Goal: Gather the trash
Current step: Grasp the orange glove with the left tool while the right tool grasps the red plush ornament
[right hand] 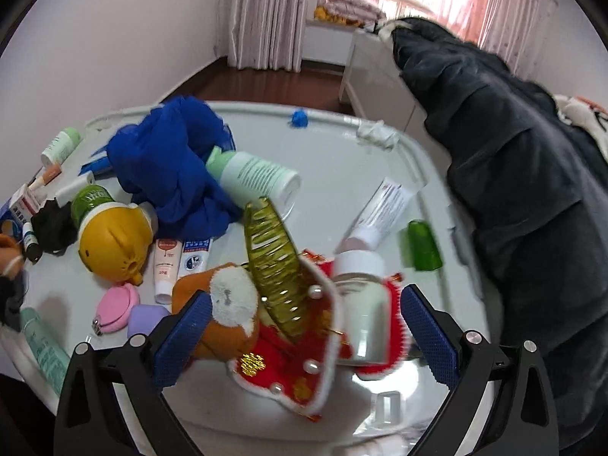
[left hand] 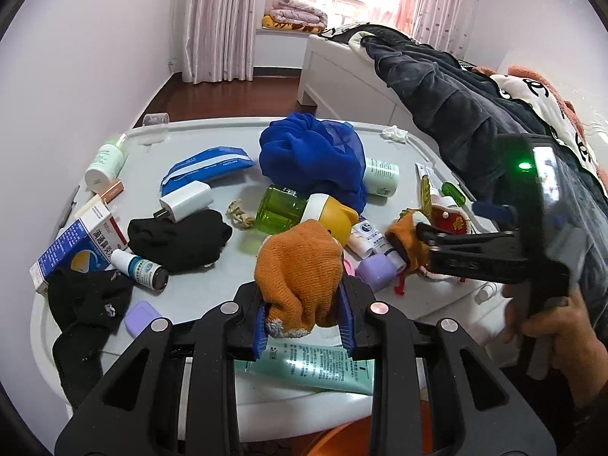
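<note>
An orange knit sock point(left hand: 300, 269) was pinched between the blue pads of the left gripper point(left hand: 306, 319), bunched up and lifted just above the cluttered white table point(left hand: 212, 285). Under the gripper lay a pale green tube point(left hand: 323, 368); just beyond the sock lay a green bottle with a yellow cap point(left hand: 300, 212) and a crumpled blue cloth point(left hand: 311, 155). To the left sat black socks point(left hand: 178, 239) and a blue and white medicine box point(left hand: 79, 247). The right gripper point(right hand: 300, 334) stood with its fingers spread wide, gripping nothing, around a second orange sock point(right hand: 224, 304), a red embroidered pouch point(right hand: 296, 364), a yellow-green hair clip point(right hand: 273, 262) and a white-capped bottle point(right hand: 361, 304).
</note>
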A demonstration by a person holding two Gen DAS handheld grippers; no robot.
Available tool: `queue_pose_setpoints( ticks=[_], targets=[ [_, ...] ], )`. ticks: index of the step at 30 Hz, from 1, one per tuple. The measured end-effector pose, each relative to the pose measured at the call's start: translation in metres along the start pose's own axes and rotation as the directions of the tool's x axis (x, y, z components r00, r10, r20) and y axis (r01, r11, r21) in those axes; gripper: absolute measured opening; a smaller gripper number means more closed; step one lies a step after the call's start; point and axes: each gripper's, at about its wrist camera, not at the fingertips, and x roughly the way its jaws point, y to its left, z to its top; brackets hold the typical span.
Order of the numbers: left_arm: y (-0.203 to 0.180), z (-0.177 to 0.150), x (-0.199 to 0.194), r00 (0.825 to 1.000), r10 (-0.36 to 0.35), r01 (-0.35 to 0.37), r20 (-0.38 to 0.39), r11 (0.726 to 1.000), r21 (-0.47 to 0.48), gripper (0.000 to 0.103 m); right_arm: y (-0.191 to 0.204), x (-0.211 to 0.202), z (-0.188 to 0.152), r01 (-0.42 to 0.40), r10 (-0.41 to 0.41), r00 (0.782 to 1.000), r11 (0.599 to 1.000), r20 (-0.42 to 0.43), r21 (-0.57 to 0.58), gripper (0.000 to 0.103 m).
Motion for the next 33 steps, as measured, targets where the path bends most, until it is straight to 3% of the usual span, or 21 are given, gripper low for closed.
queue_pose_setpoints(
  ticks=[3,4,5,6,7,8,13,20,33],
  targets=[
    [0.002,-0.002,-0.003,1.0,-0.002,0.002,0.001,1.0,-0.004,0.029,0.0,0.006,0.002,-0.012,0.013,1.0,1.0,-0.007,0.022,0.095],
    [0.004,-0.002,-0.004,1.0,-0.001,0.001,0.002,1.0,-0.006,0.029,0.002,0.006,0.003,-0.013,0.013,1.0,1.0,0.0,0.017,0.088],
    [0.004,-0.003,-0.005,1.0,0.001,-0.001,0.002,1.0,-0.007,0.029,0.005,0.002,0.003,-0.004,0.004,1.0,1.0,0.015,-0.007,0.07],
    [0.005,-0.003,-0.005,1.0,0.001,-0.001,0.003,1.0,-0.009,0.029,0.009,-0.001,0.004,0.002,-0.001,1.0,0.999,0.028,-0.036,0.062],
    [0.005,-0.002,-0.005,1.0,0.001,0.0,0.003,1.0,-0.012,0.029,0.014,-0.003,0.005,-0.032,0.033,0.999,0.998,0.018,-0.061,0.03],
    [0.006,-0.002,-0.006,1.0,0.001,-0.001,0.004,1.0,-0.016,0.029,0.014,-0.001,0.006,-0.051,0.05,0.999,0.997,-0.005,-0.058,0.009],
    [0.002,-0.001,-0.007,1.0,-0.002,0.002,0.01,1.0,-0.008,0.029,0.003,-0.004,0.006,-0.141,0.141,0.99,0.99,-0.003,0.01,0.008],
    [0.001,0.0,-0.004,1.0,-0.011,0.011,0.006,1.0,-0.009,0.029,-0.012,-0.035,0.013,-0.288,0.284,0.957,0.953,0.061,0.089,0.008],
    [-0.002,0.002,-0.009,0.999,-0.036,0.036,0.019,0.999,-0.011,0.029,-0.024,-0.095,0.03,-0.343,0.324,0.924,0.937,0.201,0.066,0.008]
  ],
)
